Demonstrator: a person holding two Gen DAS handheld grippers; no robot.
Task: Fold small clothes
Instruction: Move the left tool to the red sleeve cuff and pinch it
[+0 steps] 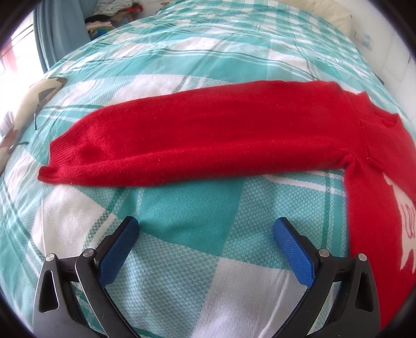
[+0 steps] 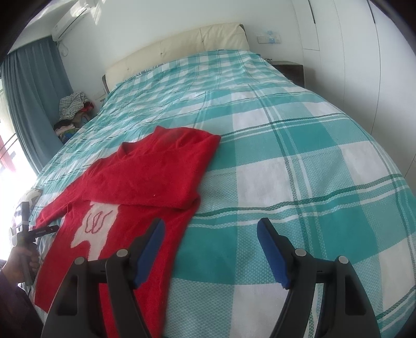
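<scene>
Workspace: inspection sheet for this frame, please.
Surface: teal-and-white checked bedspread, lightly wrinkled.
Job's things: red knit sweater lying flat; one sleeve folded across the chest, other sleeve stretched out straight.
Clutter: patterned cushion at bed edge.
Grippers: left gripper open, empty; right gripper open, empty.
Cables: nothing seen.
Surroundings: cream padded headboard, blue curtain, heap of clothes, white wall air conditioner.

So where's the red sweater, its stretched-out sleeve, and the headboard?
red sweater [image 2: 145, 171]: right wrist view, folded-over upper part.
stretched-out sleeve [image 1: 197, 135]: left wrist view, mid-length.
headboard [image 2: 182, 46]: right wrist view, cream cushion.
</scene>
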